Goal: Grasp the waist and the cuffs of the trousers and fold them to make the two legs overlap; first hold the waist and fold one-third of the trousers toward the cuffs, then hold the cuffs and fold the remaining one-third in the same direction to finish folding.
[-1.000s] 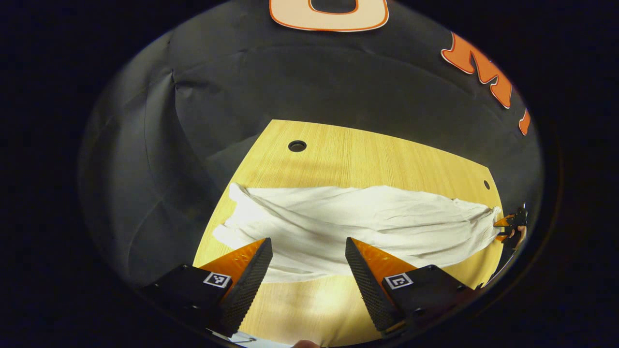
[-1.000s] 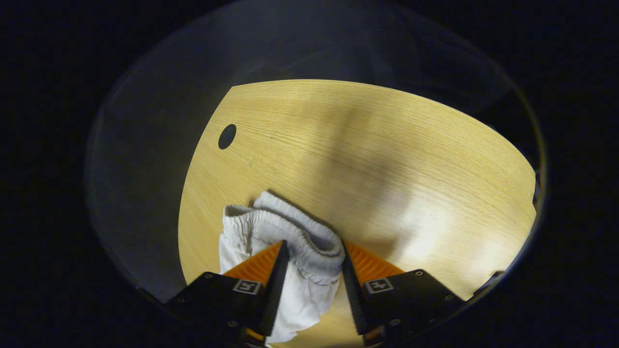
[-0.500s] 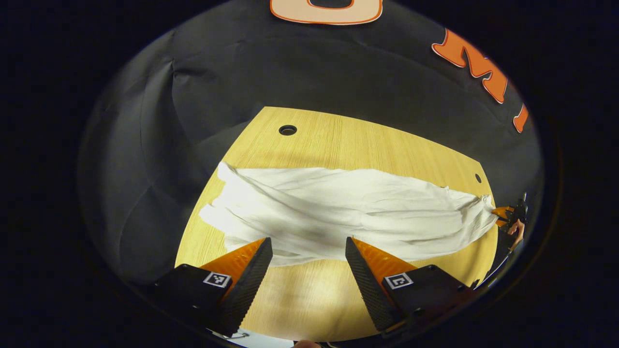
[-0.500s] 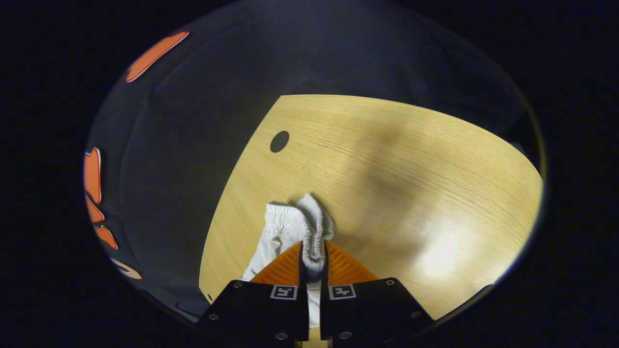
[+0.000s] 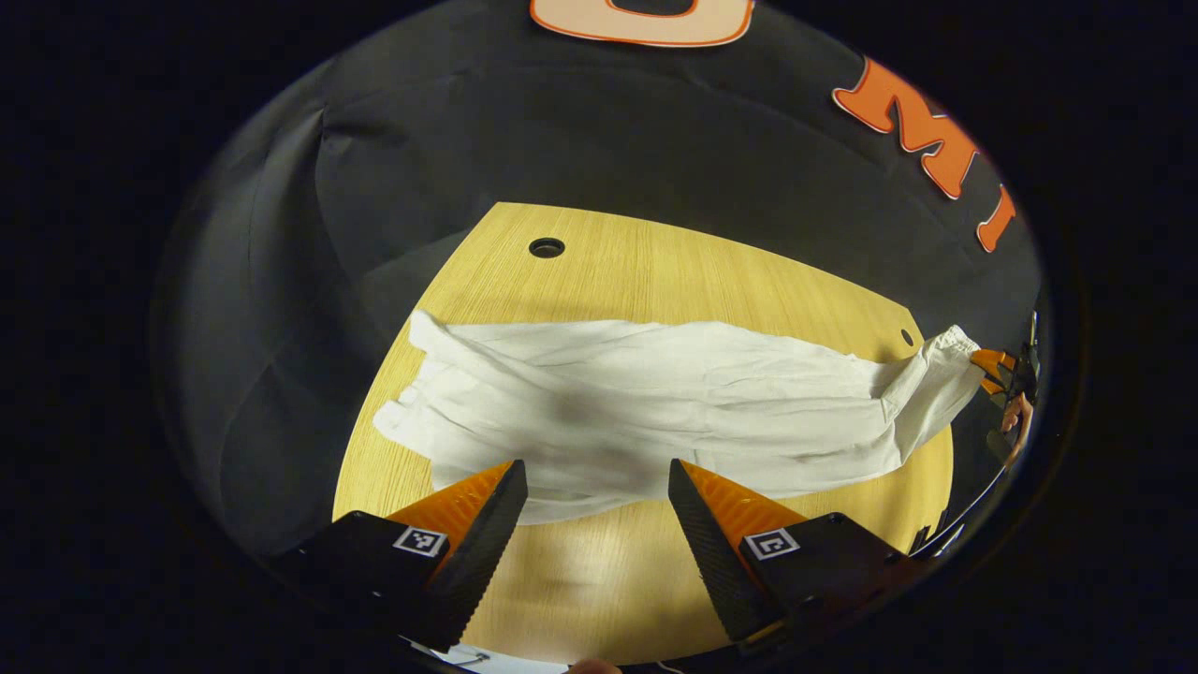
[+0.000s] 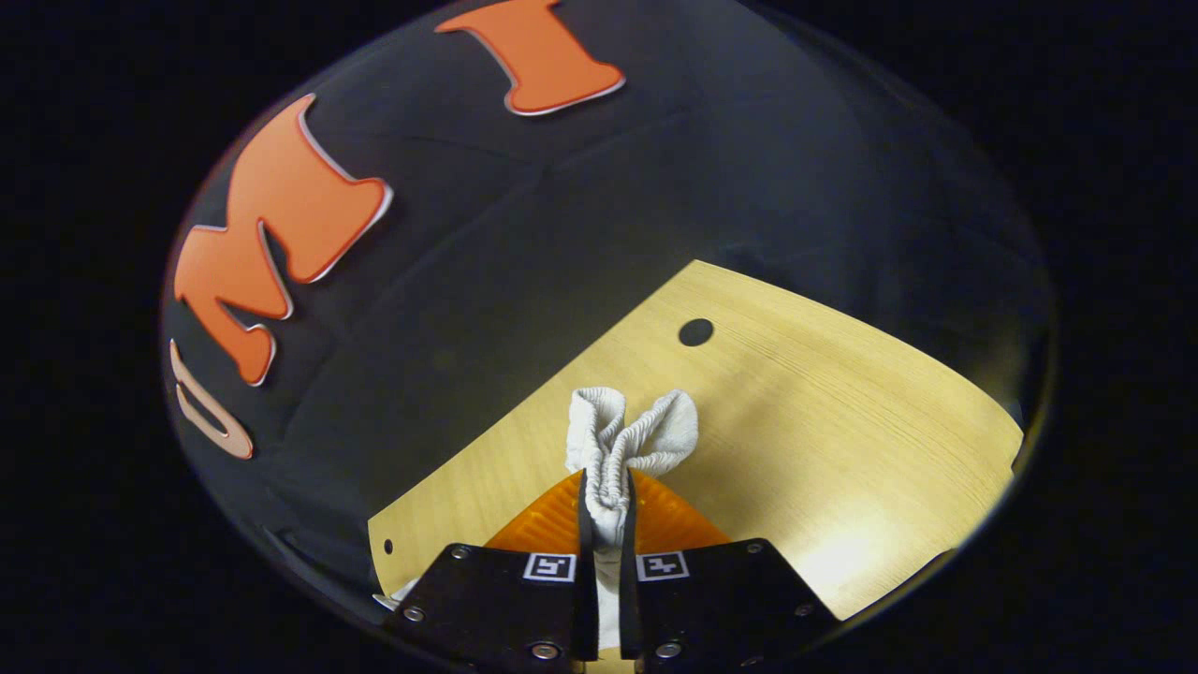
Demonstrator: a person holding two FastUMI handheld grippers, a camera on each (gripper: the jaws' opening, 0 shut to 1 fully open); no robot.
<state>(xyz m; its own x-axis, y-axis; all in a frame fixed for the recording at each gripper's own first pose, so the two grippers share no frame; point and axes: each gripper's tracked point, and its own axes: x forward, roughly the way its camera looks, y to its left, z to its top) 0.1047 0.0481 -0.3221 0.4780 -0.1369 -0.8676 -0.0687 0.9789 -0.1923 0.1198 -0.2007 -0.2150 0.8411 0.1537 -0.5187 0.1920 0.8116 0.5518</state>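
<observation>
Left gripper view: the left gripper point(image 5: 597, 510) hangs with its jaws wide apart, holding nothing, just above the near edge of the white trousers point(image 5: 646, 412). These lie spread lengthwise across the wooden table point(image 5: 711, 290). At the far right their waist end is raised off the table in the right gripper point(image 5: 994, 367), partly cut off by the picture's edge.

Right gripper view: the right gripper point(image 6: 604, 505) is closed tight on the gathered elastic waistband point(image 6: 627, 440), both fingers pressing it. The square markers on both grippers are coded patterns, not readable text.
</observation>
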